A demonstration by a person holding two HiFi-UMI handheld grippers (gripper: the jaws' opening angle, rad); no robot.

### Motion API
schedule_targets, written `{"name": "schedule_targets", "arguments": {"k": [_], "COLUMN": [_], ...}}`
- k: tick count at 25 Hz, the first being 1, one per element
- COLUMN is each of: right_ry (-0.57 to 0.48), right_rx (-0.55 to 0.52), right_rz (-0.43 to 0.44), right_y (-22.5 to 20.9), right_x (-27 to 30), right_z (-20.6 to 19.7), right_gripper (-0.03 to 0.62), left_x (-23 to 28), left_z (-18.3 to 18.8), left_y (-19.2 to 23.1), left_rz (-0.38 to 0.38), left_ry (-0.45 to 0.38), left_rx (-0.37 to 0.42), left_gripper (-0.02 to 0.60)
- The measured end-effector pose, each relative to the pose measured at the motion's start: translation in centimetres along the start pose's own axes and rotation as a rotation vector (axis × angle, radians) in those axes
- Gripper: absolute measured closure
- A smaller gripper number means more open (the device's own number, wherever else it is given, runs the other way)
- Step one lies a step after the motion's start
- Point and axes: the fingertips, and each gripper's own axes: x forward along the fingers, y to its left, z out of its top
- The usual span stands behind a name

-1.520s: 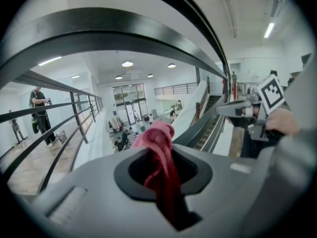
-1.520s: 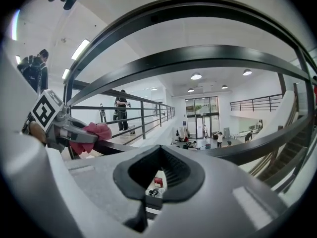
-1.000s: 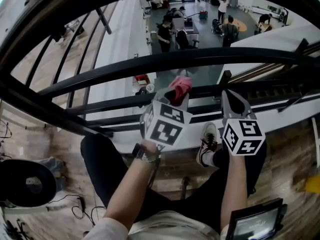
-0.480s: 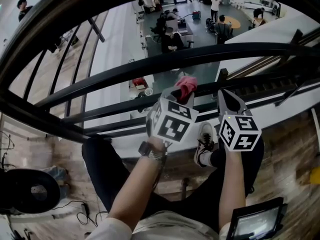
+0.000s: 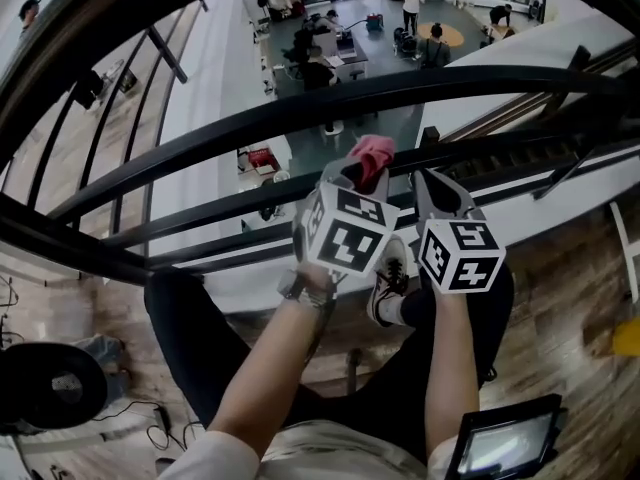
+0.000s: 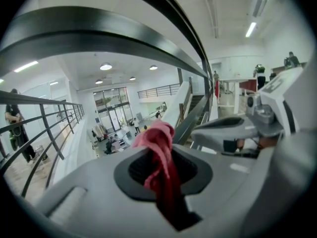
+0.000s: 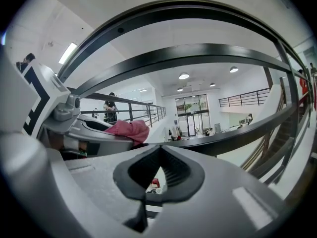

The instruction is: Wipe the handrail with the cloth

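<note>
A red cloth sticks out of my left gripper, which is shut on it. In the left gripper view the cloth hangs bunched between the dark pads, below the broad black handrail. In the head view the cloth shows between two black rail bars; whether it touches one I cannot tell. My right gripper is close on the right of the left one, shut with nothing in it. The right gripper view shows its closed jaws, the cloth to the left, and rails arching above.
Beyond the railing is a drop to a lower floor with desks and people. The person's legs and a shoe stand on the wooden floor by the white ledge. A round black device is at left and a tablet at lower right.
Both grippers have edged up and forward toward the rail bars, the right one drawing nearer the left. The cloth stays gripped in the left gripper.
</note>
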Motion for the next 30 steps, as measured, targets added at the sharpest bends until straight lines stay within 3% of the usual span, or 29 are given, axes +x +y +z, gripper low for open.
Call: {"name": "schedule_targets", "arguments": {"k": [14,22,30], "right_ry": [0.037,0.045,0.077], "right_rx": [-0.114,-0.116,-0.203], "right_rz": [-0.005,0.015,0.016], "right_y": [1.1,2.6,3.2], "right_x": [0.8,1.6,1.8], "right_z": [0.0,-0.1,-0.8], "right_gripper": [0.592,0.592,0.592], "left_x": [-0.7,-3.3,-6.0], "left_z": [-0.2,-2.3,-4.3], "left_y": [0.1,3.2,5.9], "left_rz": [0.023,0.042,0.102], "left_ry": [-0.028,-0.020,-0.008], "left_rx": [0.000,-0.040,-0.037], "left_gripper": [0.517,0.518,0.518]}}
